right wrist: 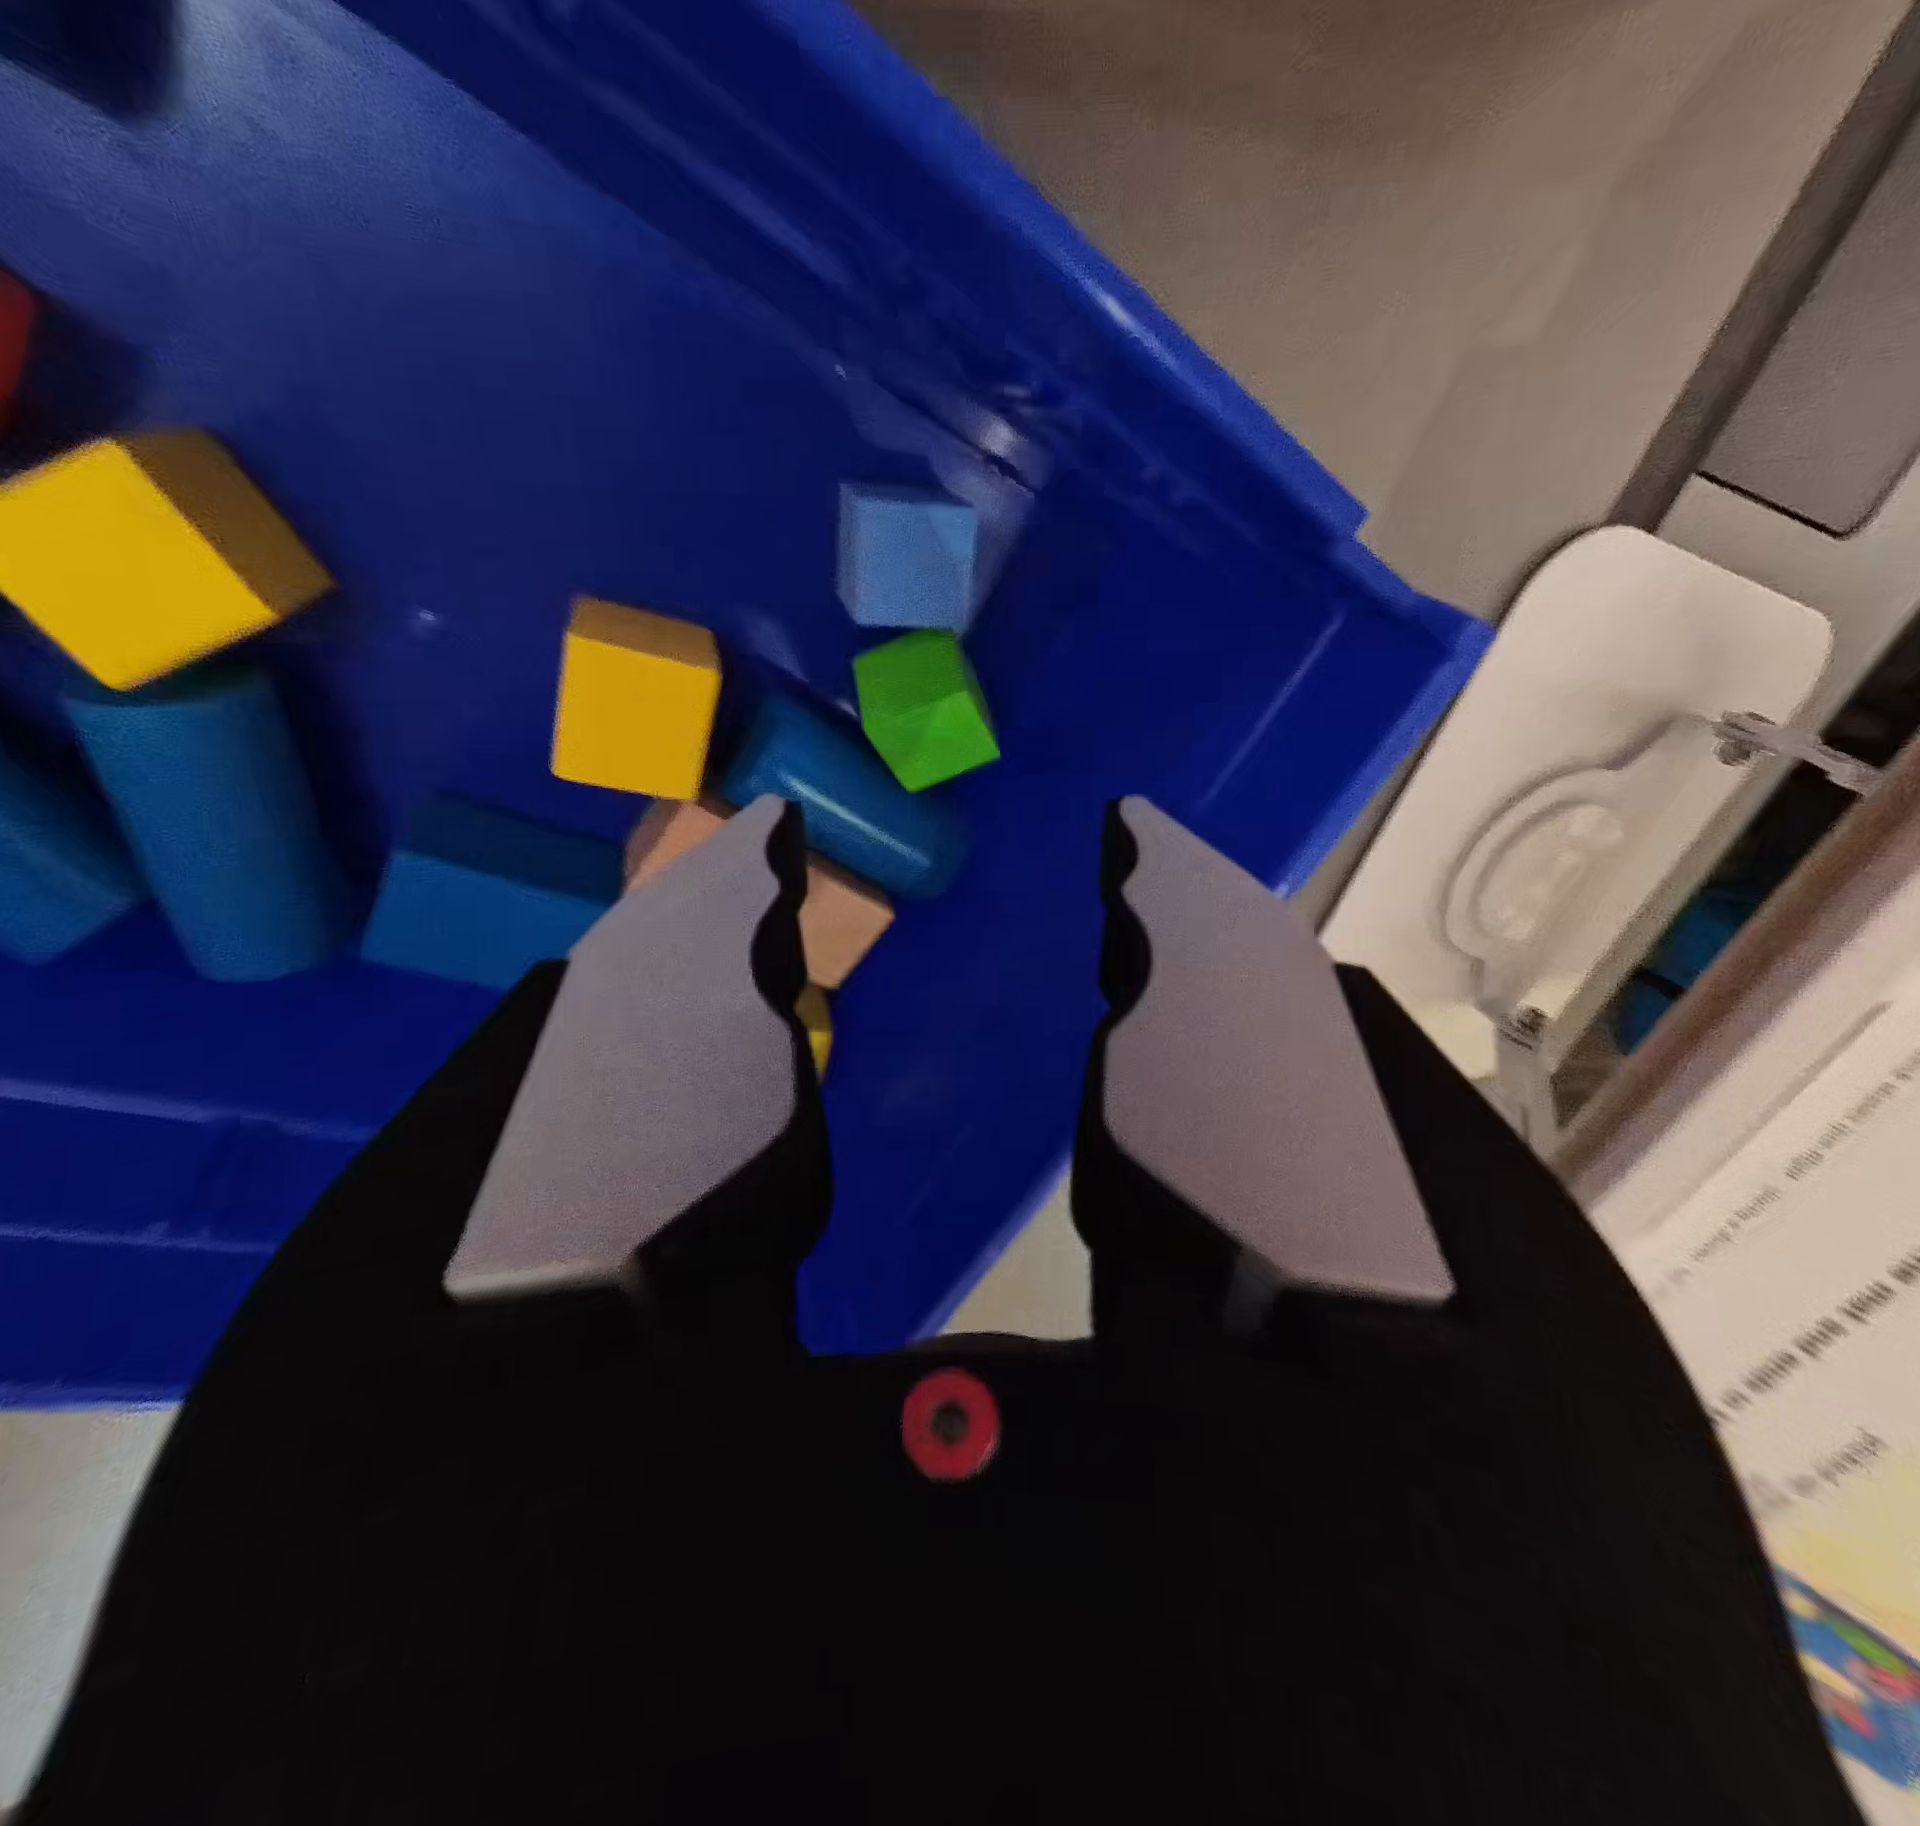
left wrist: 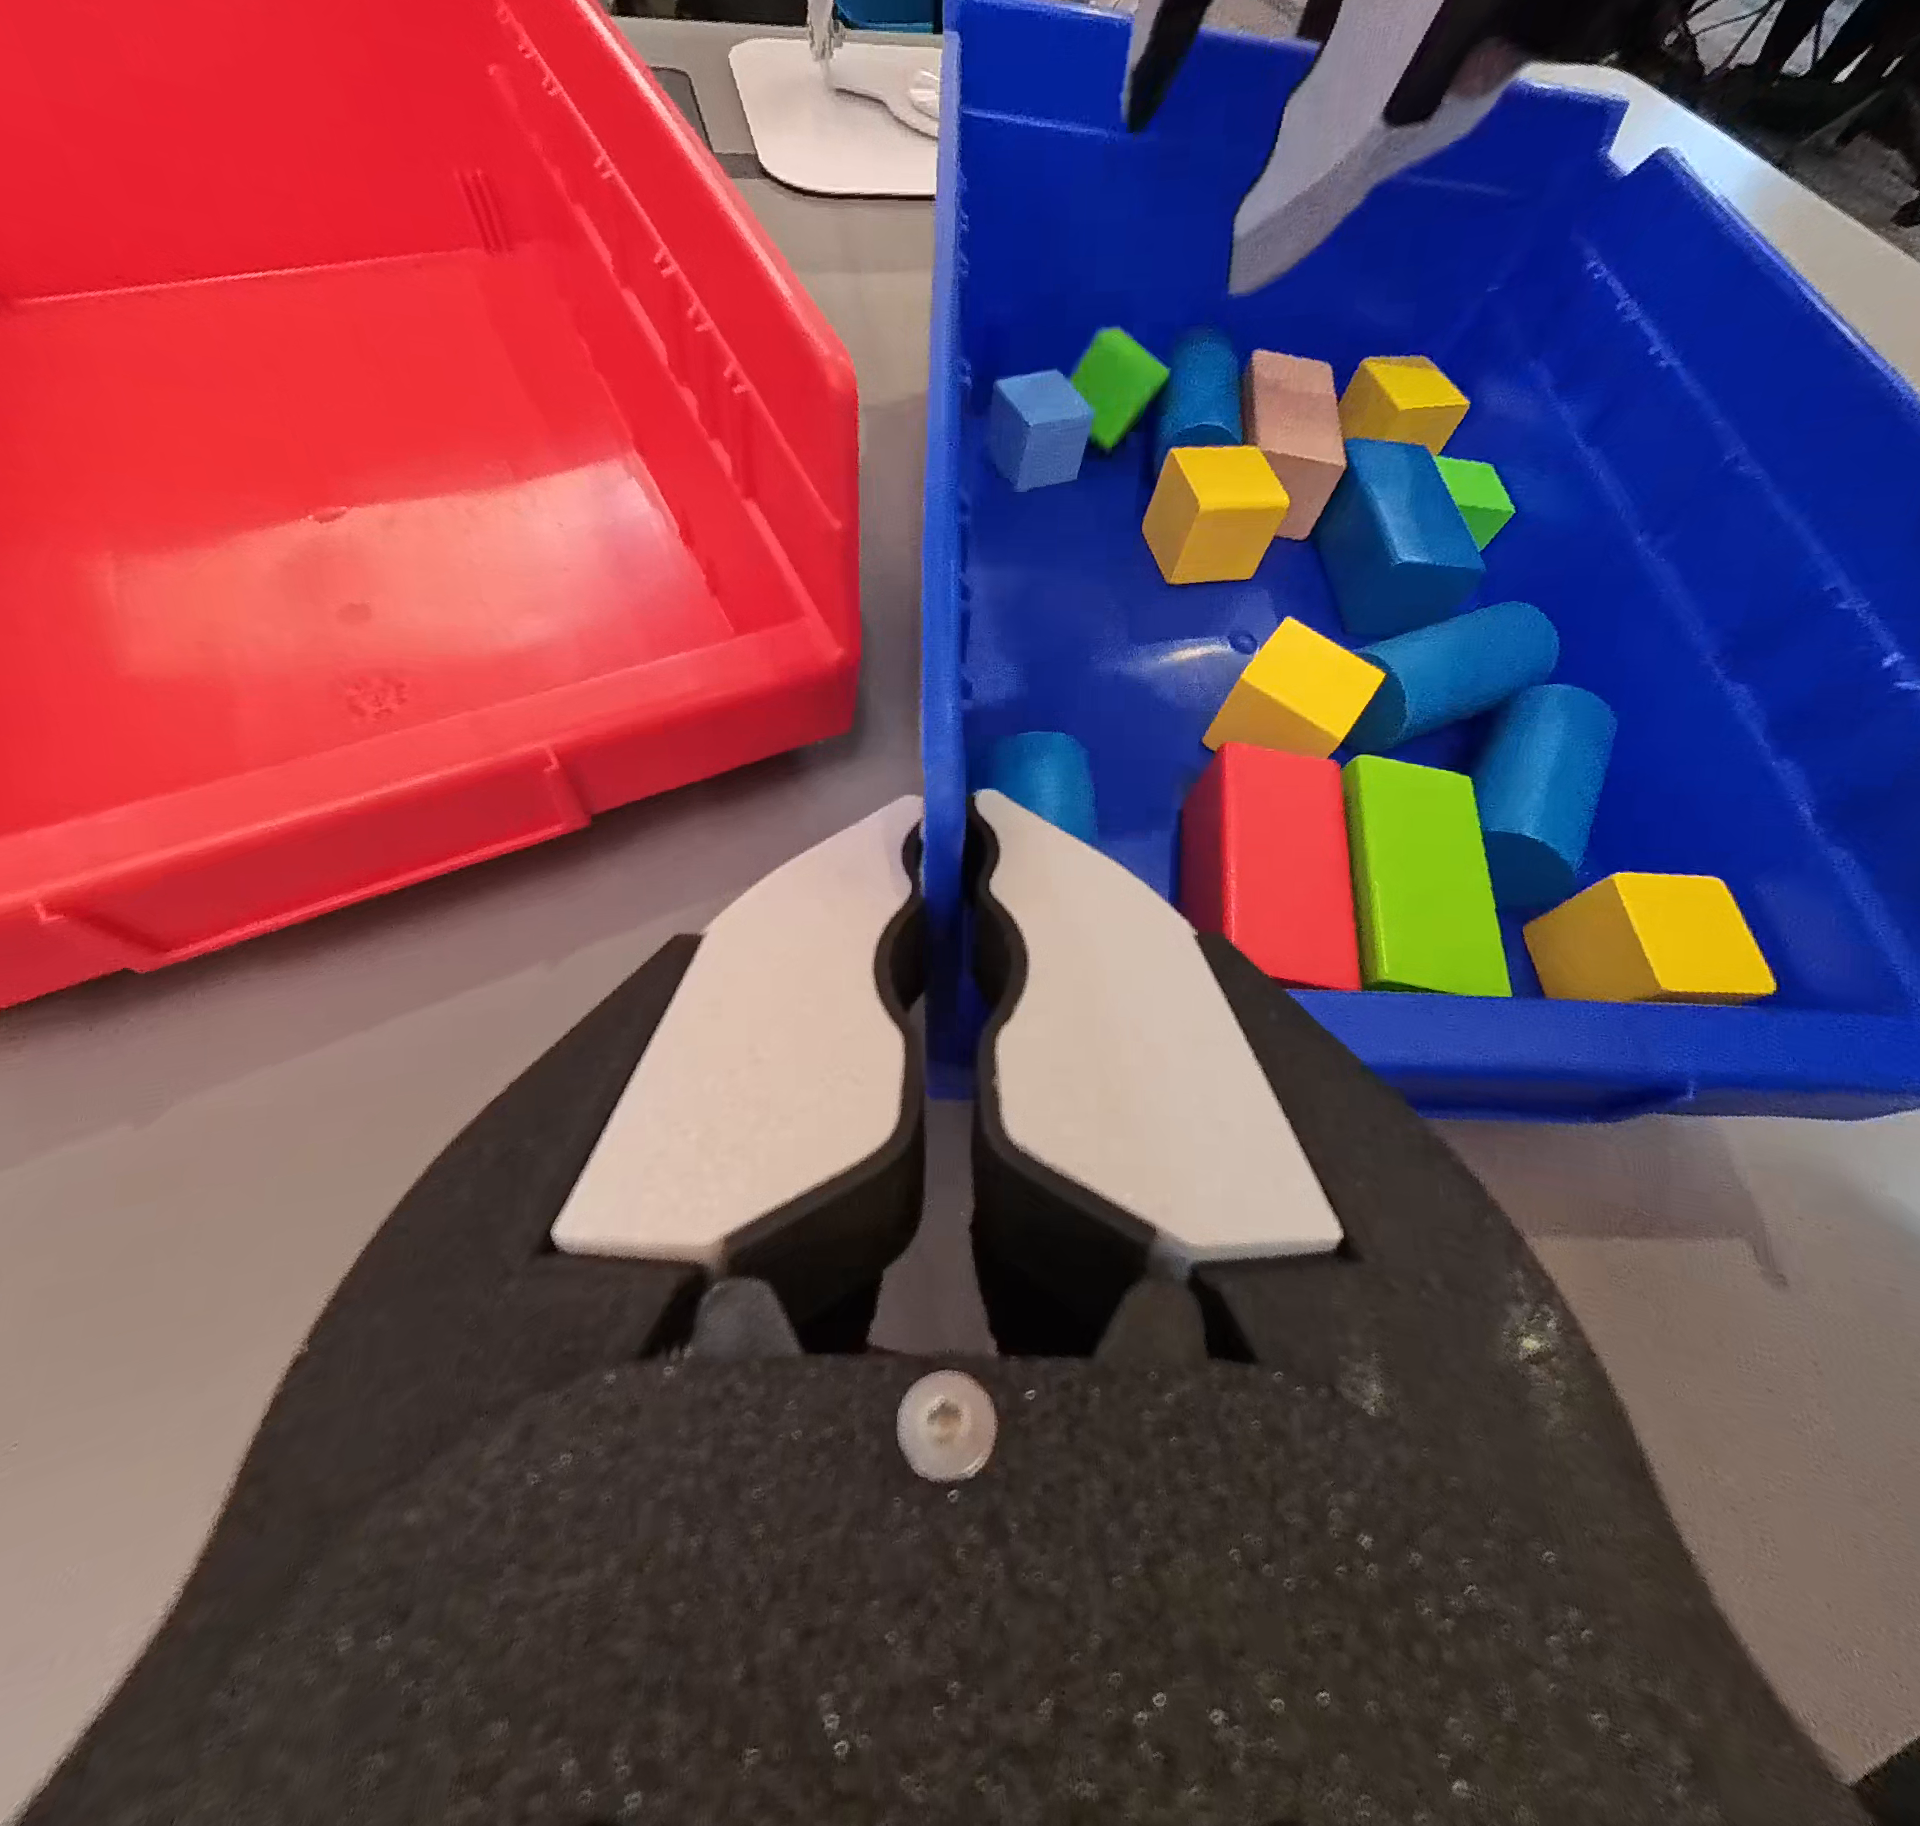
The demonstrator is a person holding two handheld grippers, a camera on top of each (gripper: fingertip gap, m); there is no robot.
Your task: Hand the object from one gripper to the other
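Painted wooden blocks (left wrist: pixel 1288 696) lie loose in blue plastic bin (left wrist: pixel 1714 446) at bench right edge, none gripped. Left gripper (left wrist: pixel 945 820) fingers almost together, empty, near bin corner. Right gripper (right wrist: pixel 951 820) fingers apart, empty, above blocks. Red plastic bin (left wrist: pixel 416 426) beside.

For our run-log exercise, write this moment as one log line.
left gripper: shut, empty, by blue bin | right gripper: open, over blocks in bin | red bin: empty | handover: not started
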